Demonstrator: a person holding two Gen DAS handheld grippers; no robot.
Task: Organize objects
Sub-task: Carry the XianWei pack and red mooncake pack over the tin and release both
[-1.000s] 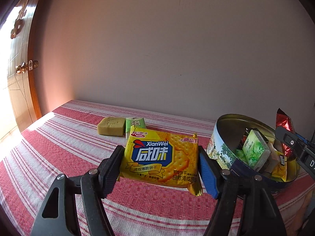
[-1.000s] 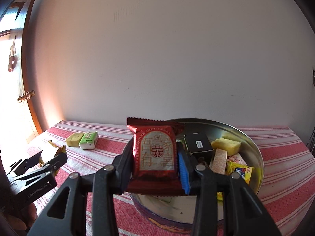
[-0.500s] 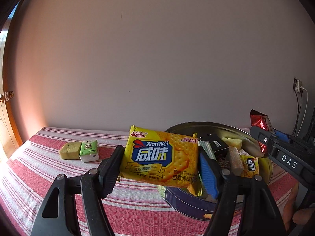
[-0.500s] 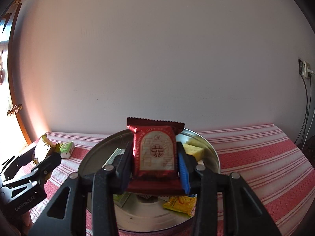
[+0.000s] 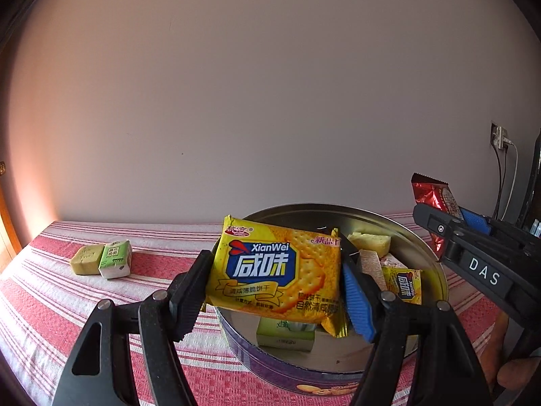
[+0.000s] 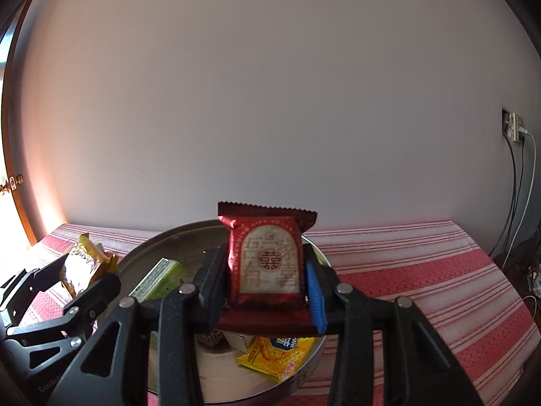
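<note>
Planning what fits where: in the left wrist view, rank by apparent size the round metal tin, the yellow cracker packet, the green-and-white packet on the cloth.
1. Round metal tin
2. Yellow cracker packet, though it is held nearer the camera
3. Green-and-white packet

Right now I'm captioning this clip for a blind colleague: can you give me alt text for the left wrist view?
The left gripper clamps a yellow cracker packet above a round tin of snacks on a red-striped tablecloth. At right, the right gripper holds a red packet; two small wrapped blocks lie at left.
</note>
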